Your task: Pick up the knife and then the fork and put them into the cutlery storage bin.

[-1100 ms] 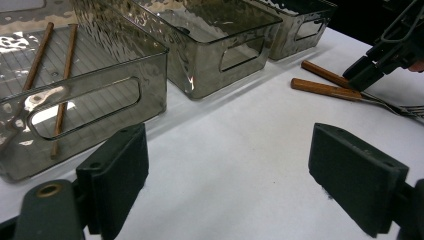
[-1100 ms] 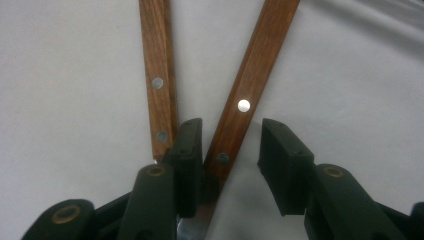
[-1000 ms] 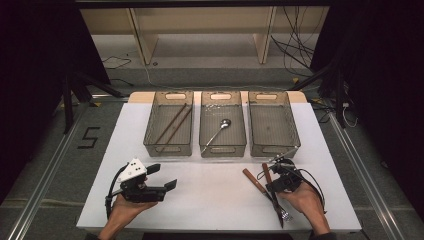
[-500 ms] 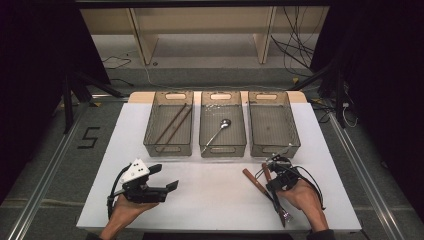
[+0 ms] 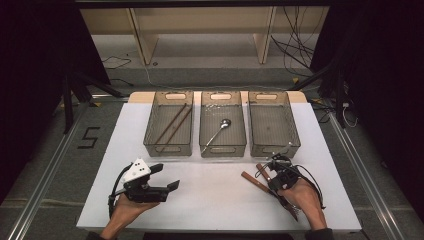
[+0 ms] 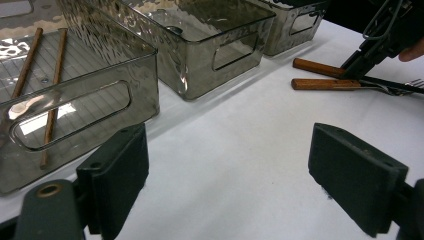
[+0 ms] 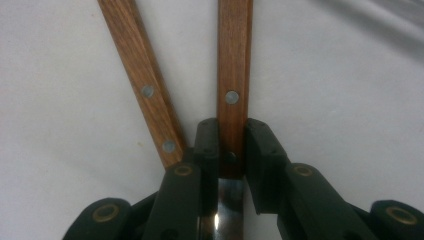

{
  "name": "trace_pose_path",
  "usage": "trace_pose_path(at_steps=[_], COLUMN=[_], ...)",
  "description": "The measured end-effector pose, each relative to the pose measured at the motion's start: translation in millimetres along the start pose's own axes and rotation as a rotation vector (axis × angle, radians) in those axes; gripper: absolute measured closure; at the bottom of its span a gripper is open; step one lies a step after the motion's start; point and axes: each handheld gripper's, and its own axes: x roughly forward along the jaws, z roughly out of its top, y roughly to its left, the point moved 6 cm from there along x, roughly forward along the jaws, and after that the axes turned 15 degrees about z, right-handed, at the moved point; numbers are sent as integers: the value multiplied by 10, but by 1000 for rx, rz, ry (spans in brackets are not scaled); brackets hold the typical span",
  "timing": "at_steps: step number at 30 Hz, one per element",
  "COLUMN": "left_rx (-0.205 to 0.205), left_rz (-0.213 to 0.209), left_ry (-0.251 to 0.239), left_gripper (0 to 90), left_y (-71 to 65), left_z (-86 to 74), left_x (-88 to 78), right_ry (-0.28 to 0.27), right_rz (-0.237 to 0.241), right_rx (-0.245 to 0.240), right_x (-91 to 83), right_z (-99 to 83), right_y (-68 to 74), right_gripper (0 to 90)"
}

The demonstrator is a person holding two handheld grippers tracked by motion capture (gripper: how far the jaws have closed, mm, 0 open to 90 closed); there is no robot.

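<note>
Two wooden-handled utensils lie side by side on the white table at the right. My right gripper (image 5: 272, 173) (image 7: 231, 145) is shut on the farther one's handle (image 5: 262, 169) (image 7: 234, 75) near its metal end, and its jaws have just been closing on it. The other handle (image 5: 250, 179) (image 7: 142, 85) lies free just left of it. Fork tines (image 6: 415, 84) show at that utensil's end. My left gripper (image 5: 169, 176) (image 6: 227, 170) rests low at the front left, open, with only bare table between its pads.
Three smoky clear bins stand in a row at the back. The left bin (image 5: 168, 147) holds two chopsticks (image 5: 170, 124). A spoon (image 5: 219, 129) lies in the middle bin (image 5: 223, 148). The right bin (image 5: 274, 146) looks bare. The table's front edge runs close under both hands.
</note>
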Motion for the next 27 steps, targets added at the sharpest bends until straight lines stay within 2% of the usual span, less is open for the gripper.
trace_pose_path(at_steps=[9, 17, 27], left_rx=[2, -6, -7], left_rz=[0, 5, 9], left_ry=[1, -6, -8], left_gripper=[159, 159, 159], left_y=[0, 9, 18], left_z=[1, 6, 8], left_x=[-2, -12, -13], right_ry=[-12, -56, -93], right_rz=[-5, -15, -2], right_rx=[-22, -64, -84], right_x=[-15, -145, -245], right_z=[-8, 10, 14], right_y=[18, 67, 121], right_gripper=[779, 780, 781])
